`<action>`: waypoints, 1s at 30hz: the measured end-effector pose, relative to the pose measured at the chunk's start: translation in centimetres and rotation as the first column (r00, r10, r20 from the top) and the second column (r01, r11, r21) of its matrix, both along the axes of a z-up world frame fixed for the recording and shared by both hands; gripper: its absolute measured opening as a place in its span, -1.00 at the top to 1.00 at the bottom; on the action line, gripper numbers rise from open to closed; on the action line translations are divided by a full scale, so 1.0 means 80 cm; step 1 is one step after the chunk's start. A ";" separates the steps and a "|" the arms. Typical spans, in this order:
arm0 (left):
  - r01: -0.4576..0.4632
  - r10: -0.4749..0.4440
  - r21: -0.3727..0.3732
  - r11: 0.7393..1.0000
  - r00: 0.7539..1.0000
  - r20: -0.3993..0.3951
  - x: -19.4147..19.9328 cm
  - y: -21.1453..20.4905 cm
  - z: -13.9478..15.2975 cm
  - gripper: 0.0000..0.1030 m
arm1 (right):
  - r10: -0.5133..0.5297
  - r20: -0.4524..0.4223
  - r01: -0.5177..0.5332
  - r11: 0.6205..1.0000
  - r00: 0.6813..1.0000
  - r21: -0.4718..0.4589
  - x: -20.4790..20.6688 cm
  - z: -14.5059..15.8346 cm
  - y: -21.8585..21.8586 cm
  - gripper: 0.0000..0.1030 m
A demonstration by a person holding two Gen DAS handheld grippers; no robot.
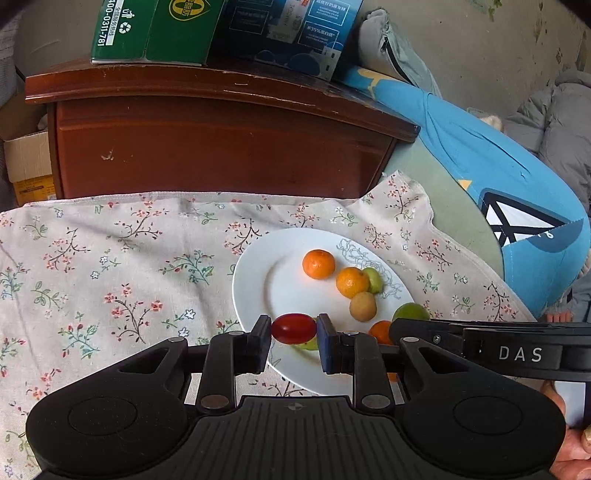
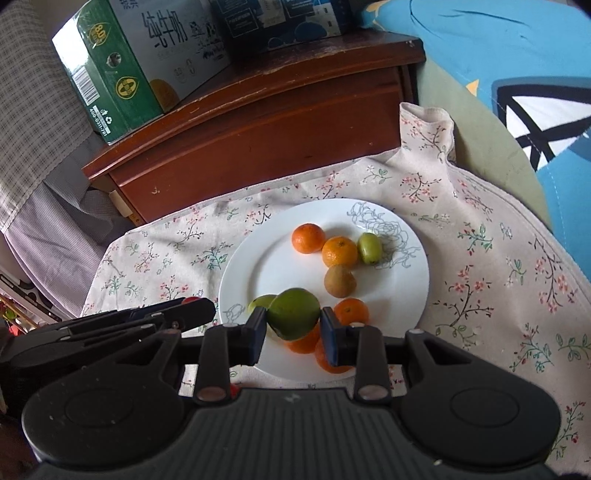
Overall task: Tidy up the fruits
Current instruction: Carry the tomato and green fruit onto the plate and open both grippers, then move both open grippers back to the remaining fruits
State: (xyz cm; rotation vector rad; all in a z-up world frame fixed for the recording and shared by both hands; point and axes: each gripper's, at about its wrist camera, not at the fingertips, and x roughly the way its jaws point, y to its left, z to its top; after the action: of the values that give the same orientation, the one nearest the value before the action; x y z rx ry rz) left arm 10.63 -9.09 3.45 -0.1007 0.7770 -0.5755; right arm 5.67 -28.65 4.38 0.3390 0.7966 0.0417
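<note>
A white plate (image 1: pixel 258 280) (image 2: pixel 258 266) lies on the floral cloth and holds small fruits. My left gripper (image 1: pixel 294 328) is shut on a red cherry tomato (image 1: pixel 293 328) just above the plate's near edge. My right gripper (image 2: pixel 293 320) is shut on a green lime (image 2: pixel 293 313) over the plate's near part; the lime also shows in the left wrist view (image 1: pixel 410 312). On the plate lie two tangerines (image 2: pixel 307 238) (image 2: pixel 339 252), a small green fruit (image 2: pixel 369 247), a brown fruit (image 2: pixel 340 281) and more tangerines (image 2: pixel 351 311) near my right fingers.
A brown wooden cabinet (image 1: pixel 221 140) stands behind the table, with a green milk carton (image 2: pixel 122 74) and a dark blue box (image 1: pixel 288 33) on top. A blue cushion (image 1: pixel 498 166) lies at the right. The right gripper's body (image 1: pixel 517 350) crosses the left wrist view.
</note>
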 end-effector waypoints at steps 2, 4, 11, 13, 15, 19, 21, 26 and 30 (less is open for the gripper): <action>0.003 -0.003 -0.003 1.000 1.000 0.006 0.006 -0.004 -0.003 0.54 | -0.013 -0.008 0.013 1.000 1.000 0.005 0.006 -0.003 -0.004 0.38; 0.002 -0.002 -0.007 1.000 1.000 0.001 0.014 -0.007 -0.007 0.54 | -0.023 -0.013 0.024 1.000 1.000 0.017 0.012 -0.007 -0.008 0.38; -0.012 0.012 -0.007 1.000 0.999 -0.030 0.034 -0.011 -0.019 0.48 | -0.045 -0.024 0.046 0.998 0.999 0.038 0.029 -0.016 -0.013 0.29; -0.010 0.010 -0.017 1.000 1.000 -0.025 0.034 -0.011 -0.013 0.48 | -0.047 -0.012 0.048 0.998 0.999 0.038 0.030 -0.013 -0.014 0.29; -0.024 0.024 -0.016 1.000 1.000 -0.020 0.033 -0.011 -0.006 0.47 | -0.049 0.001 0.049 0.998 0.999 0.034 0.028 -0.009 -0.013 0.29; -0.045 0.045 -0.024 0.999 0.999 -0.017 0.027 -0.004 0.016 0.29 | -0.037 0.020 0.036 0.999 0.999 0.030 0.025 -0.002 -0.010 0.29; -0.076 0.076 0.002 0.997 0.997 -0.005 0.023 0.001 0.026 -0.08 | -0.031 0.026 0.030 0.999 0.999 0.027 0.024 0.001 -0.009 0.29; -0.078 0.078 0.060 0.995 0.997 0.012 0.011 0.016 0.042 -0.10 | 0.002 0.017 -0.002 0.999 1.000 0.038 0.018 0.004 -0.001 0.25; -0.074 0.074 0.092 0.993 0.997 0.003 -0.004 0.038 0.050 -0.17 | 0.038 0.013 -0.038 0.999 0.999 0.034 0.010 0.006 0.009 0.25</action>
State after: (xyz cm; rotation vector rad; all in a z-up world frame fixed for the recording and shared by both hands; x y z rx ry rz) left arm 10.28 -6.05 7.45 -0.0440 0.7960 -0.4689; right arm 6.45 -27.90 4.84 0.3556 0.7906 0.0931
